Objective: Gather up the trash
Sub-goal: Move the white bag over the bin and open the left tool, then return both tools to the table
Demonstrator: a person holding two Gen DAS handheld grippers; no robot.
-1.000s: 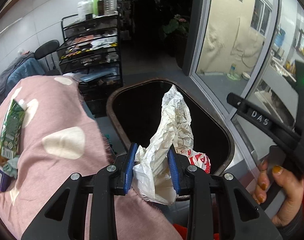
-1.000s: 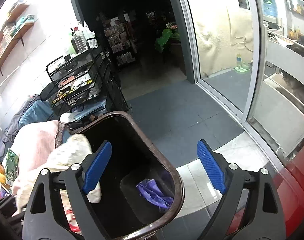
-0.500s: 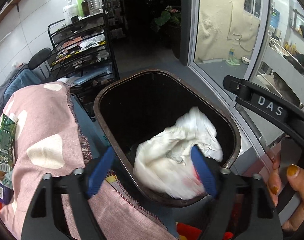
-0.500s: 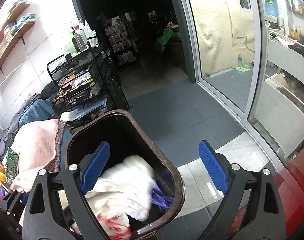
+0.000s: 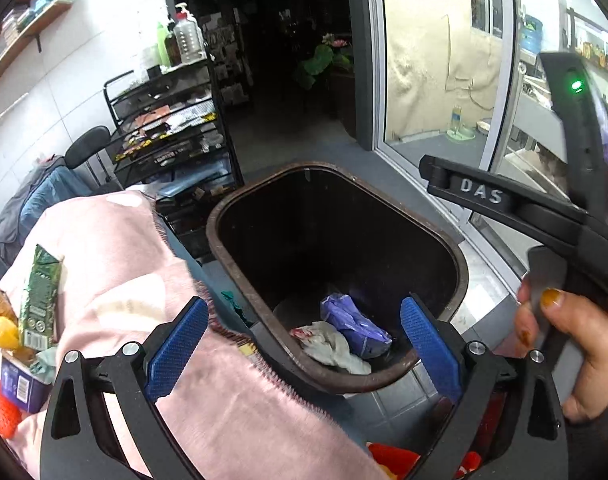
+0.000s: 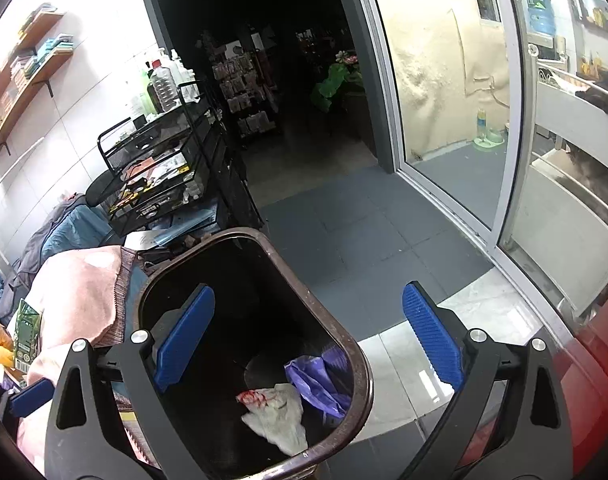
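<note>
A dark brown trash bin stands on the floor under both grippers. A crumpled white bag with red print lies at its bottom beside a purple wrapper. My left gripper hangs over the bin's near rim, its jaws opening wide with nothing between the blue pads. In the right wrist view the bin holds the same white bag and purple wrapper. My right gripper hovers above the bin's right side, its jaws also opening and empty.
A pink spotted blanket lies left of the bin, with a green carton and other packets on it. A black wire rack stands behind. A glass door is on the right. A hand grips the right tool.
The left gripper let go of the white bag, which fell to the bottom of the bin. Its jaws spread wide. The right gripper stayed in place and opened slightly more.
</note>
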